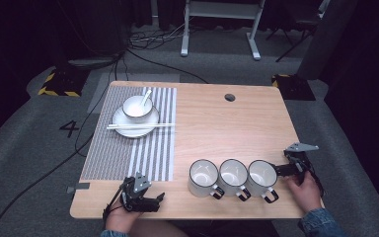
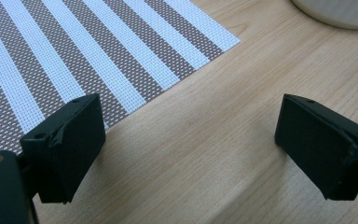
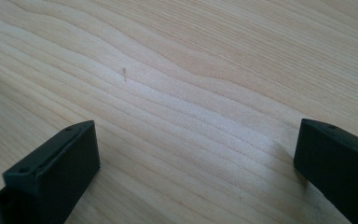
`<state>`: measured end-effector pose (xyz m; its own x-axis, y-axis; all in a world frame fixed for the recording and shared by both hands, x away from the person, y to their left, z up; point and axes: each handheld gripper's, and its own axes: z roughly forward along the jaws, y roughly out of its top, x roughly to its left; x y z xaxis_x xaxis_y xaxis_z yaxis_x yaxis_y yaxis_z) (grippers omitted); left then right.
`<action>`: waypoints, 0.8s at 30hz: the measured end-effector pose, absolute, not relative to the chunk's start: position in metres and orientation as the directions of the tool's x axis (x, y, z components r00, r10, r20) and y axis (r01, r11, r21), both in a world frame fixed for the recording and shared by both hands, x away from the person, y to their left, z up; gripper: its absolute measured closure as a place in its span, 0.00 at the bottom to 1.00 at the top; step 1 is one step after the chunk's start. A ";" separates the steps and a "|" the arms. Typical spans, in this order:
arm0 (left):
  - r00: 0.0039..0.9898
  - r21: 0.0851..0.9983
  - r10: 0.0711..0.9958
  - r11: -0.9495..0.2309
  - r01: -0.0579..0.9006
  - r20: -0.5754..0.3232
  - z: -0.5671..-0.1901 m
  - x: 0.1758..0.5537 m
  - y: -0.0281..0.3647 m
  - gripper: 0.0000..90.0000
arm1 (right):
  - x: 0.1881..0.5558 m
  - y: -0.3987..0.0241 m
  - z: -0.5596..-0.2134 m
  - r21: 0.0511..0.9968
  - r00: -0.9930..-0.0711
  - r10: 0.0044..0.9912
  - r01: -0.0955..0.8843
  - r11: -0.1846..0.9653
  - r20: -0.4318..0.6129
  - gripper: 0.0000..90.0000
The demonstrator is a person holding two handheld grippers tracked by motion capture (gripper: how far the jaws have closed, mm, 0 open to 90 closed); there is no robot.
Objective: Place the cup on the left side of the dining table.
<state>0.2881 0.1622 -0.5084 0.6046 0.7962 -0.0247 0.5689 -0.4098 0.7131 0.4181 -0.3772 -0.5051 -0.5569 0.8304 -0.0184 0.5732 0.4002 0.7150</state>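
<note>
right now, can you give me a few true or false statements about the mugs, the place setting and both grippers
1. Three white enamel mugs stand in a row on the bare wooden table. True.
2. The white bowl sits directly on the striped woven placemat. False: it sits on a white round plate, which lies on the placemat.
3. A pair of white chopsticks lies across the plate's near side. True.
4. The left gripper is shut on a mug. False: its jaws stand wide apart over bare wood by the placemat's corner.
5. The right gripper has its jaws open with nothing between them. True.
6. The mugs' handles point toward the far edge. False: they point toward the person's side.
</note>
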 end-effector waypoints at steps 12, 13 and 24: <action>0.609 0.713 0.793 -0.414 0.567 -0.024 -0.508 0.288 0.162 0.09 | 0.418 -0.377 -0.505 0.715 -0.557 0.830 0.574 0.401 -0.018 0.00; 0.614 0.705 0.789 -0.419 0.572 -0.030 -0.508 0.289 0.162 0.09 | 0.418 -0.377 -0.505 0.715 -0.556 0.831 0.573 0.400 -0.019 0.00; 0.567 0.714 0.818 -0.341 0.612 -0.095 -0.503 0.293 0.164 0.08 | 0.418 -0.377 -0.505 0.714 -0.557 0.830 0.574 0.400 -0.018 0.00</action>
